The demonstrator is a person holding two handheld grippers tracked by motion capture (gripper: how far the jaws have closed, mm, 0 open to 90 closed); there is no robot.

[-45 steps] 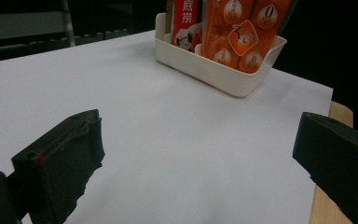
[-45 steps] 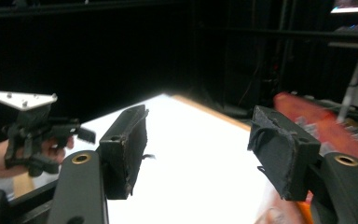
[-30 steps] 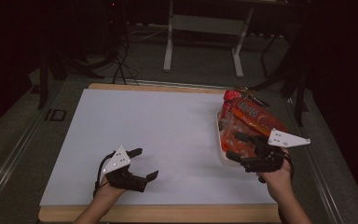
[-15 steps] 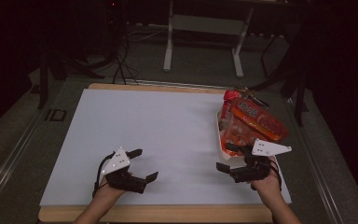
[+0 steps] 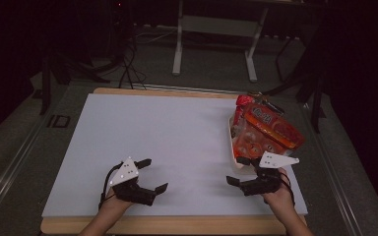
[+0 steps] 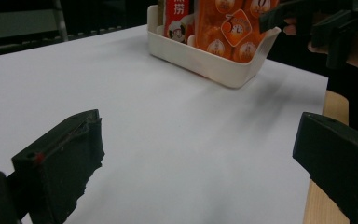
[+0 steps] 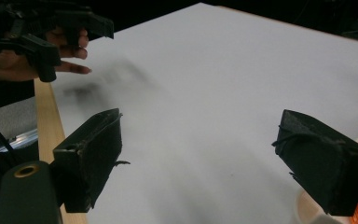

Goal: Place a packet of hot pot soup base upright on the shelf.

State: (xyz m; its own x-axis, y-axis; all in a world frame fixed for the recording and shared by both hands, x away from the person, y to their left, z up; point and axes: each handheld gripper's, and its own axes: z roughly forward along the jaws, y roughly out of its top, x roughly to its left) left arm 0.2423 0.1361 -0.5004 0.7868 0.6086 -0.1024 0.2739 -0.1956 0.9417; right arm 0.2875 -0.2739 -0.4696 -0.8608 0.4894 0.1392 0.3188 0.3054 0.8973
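A white basket [image 5: 233,147] stands at the table's right side, packed with orange and red snack packets [image 5: 268,129]. In the left gripper view the basket [image 6: 223,70] and its packets [image 6: 233,28] lie ahead. My right gripper [image 5: 235,170] hovers low just in front of the basket's near end. Its jaws have just been opening and stand open with nothing between them [image 7: 200,158]. My left gripper [image 5: 156,174] rests near the front edge at the left, open and empty [image 6: 196,158].
White sheet [image 5: 177,142] covers the wooden table [image 5: 167,225]. The basket's corner [image 7: 307,210] is close by the right jaw in the right gripper view. A metal stand [image 5: 214,24] and cables sit on the dark floor behind the table.
My right gripper has come down and back from over the packets to just in front of the basket. The left gripper has stayed put.
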